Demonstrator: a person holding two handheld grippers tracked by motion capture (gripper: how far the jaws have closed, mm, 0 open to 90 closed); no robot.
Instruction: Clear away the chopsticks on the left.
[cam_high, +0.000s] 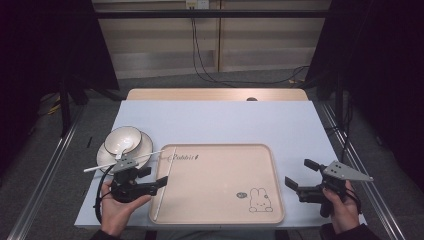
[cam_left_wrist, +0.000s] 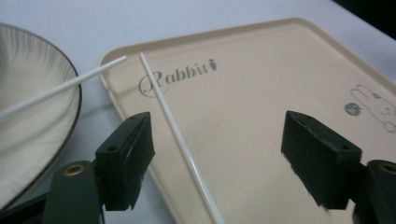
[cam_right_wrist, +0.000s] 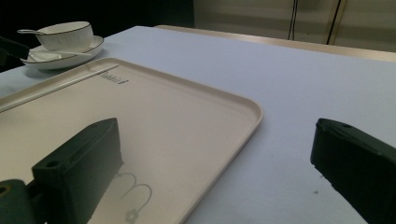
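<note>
A beige tray (cam_high: 220, 180) (cam_left_wrist: 261, 84) (cam_right_wrist: 154, 107) with a rabbit print lies at the table's front. One white chopstick (cam_high: 159, 205) (cam_left_wrist: 173, 121) rests inside it along its left rim. My left gripper (cam_high: 154, 177) (cam_left_wrist: 217, 135) hovers over that rim, open, the chopstick lying on the tray between its jaws with neither pad touching it. A second white chopstick (cam_high: 150, 155) (cam_left_wrist: 60, 88) lies across the plate (cam_high: 102, 156) (cam_left_wrist: 42, 130), its tip reaching the tray's corner. My right gripper (cam_high: 301, 173) (cam_right_wrist: 217, 133) stands open and empty over the tray's right edge.
A white bowl (cam_high: 122, 139) (cam_right_wrist: 65, 35) with a spoon (cam_right_wrist: 28, 31) in it sits on the plate left of the tray. The blue-grey table cover (cam_high: 225, 120) stretches bare behind the tray. Metal rails run along both sides of the table.
</note>
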